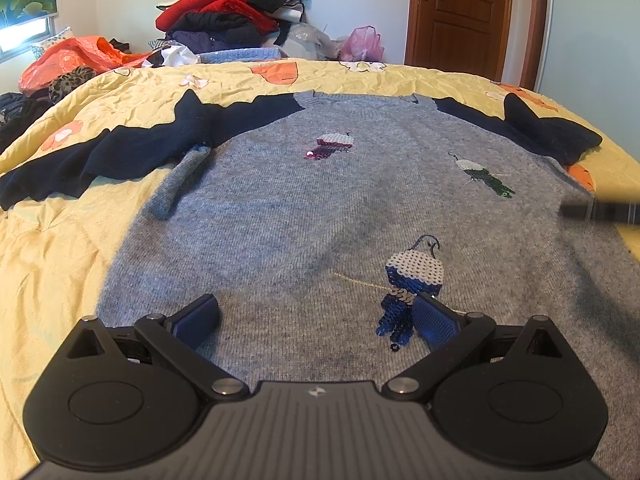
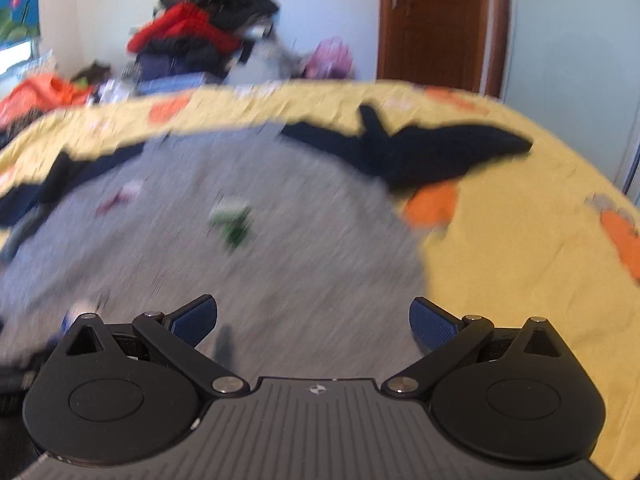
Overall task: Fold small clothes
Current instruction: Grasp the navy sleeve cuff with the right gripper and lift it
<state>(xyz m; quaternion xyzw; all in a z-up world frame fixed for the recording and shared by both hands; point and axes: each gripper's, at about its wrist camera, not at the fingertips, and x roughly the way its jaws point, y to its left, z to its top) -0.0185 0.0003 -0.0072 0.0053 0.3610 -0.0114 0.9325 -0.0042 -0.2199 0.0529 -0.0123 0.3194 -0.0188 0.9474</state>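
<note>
Grey sweater (image 1: 320, 208) lay flat on yellow bedspread (image 1: 60, 240), navy sleeves out at 10 & 2 o'clock. Left gripper (image 1: 316, 320) & right gripper (image 2: 314, 320) hovered over hem w/ jaws spread, empty. Best pinched hem corners evenly, avoided sequin patch (image 1: 412, 280) at 1 o'clock

The right wrist view is smeared with blur: the right gripper (image 2: 313, 318) hangs with its blue-padded fingers (image 2: 433, 326) spread wide apart over the lower part of a grey sweater (image 2: 224, 264) lying flat on a yellow bedspread (image 2: 520, 264). One dark sleeve (image 2: 420, 148) stretches out toward the right across the bedspread, near an orange patch (image 2: 432, 204), while a heap of clothes (image 2: 200, 36) and a brown door (image 2: 434, 20) stand beyond the bed
</note>
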